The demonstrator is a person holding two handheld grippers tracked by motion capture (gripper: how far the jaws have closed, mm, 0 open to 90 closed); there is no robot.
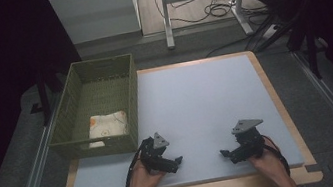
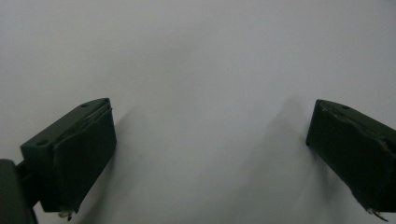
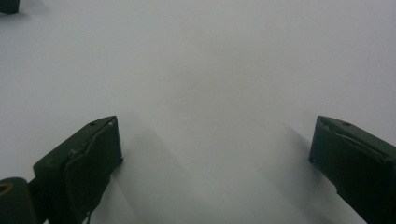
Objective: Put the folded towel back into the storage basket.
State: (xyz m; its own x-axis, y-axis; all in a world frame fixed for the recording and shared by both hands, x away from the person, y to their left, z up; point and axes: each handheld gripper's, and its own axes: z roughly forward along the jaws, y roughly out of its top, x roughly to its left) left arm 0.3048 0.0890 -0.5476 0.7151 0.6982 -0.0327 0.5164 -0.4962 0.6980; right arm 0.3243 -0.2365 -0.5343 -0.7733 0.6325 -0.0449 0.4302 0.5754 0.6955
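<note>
Folded cloth (image 1: pixel 107 125) in green basket (image 1: pixel 70 101), no readable print, both grippers' fingers apart over mat (image 1: pixel 201 103)

A folded cream cloth (image 1: pixel 107 126) with orange print lies flat in the green basket's (image 1: pixel 69 107) near end.

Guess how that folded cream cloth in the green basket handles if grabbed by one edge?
The folded cream cloth with orange print looks soft, so it would probably droop and unfold from one edge. It seems light for its size. It lies low inside the green woven basket, so it may drag along the wall on the way out.
</note>
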